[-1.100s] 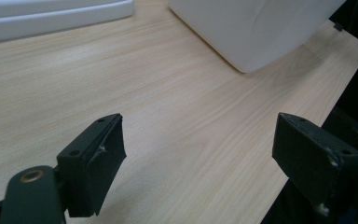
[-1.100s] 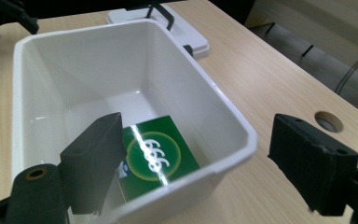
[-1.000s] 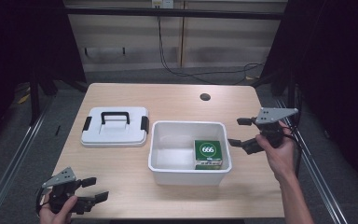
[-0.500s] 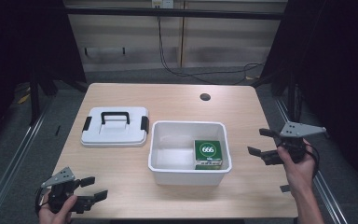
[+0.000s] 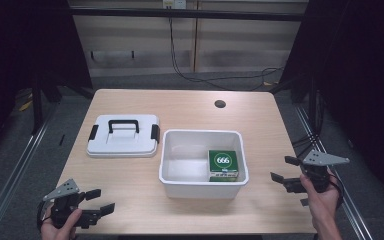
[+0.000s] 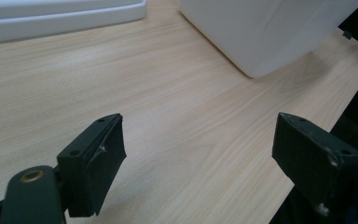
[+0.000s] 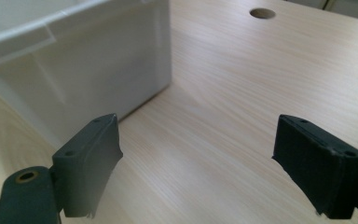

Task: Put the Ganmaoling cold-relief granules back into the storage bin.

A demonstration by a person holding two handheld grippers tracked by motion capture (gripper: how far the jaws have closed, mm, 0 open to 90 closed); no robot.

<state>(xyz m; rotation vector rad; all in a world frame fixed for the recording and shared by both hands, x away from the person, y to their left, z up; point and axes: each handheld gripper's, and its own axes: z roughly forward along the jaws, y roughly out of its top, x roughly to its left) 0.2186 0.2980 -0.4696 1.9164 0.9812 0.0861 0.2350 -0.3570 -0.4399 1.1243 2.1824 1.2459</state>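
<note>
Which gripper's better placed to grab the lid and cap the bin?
Left, probably. The left gripper sits open at the near-left corner, on the lid side. The right gripper, also open, is past the bin, which stands between it and the lid.

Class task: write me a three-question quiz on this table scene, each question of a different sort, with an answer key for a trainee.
1. True or false: the green box lies inside the white bin.
2. Multiple choice: the white lid with the black handle lies (A) on top of the bin, (B) flat on the table beside the bin, (C) in the left gripper.
3. Short answer: are the fingers of the right gripper apart or together, and do they hold anything?

Key
1. True.
2. B.
3. Apart; they hold nothing, as the right gripper view shows bare table between them.
</note>
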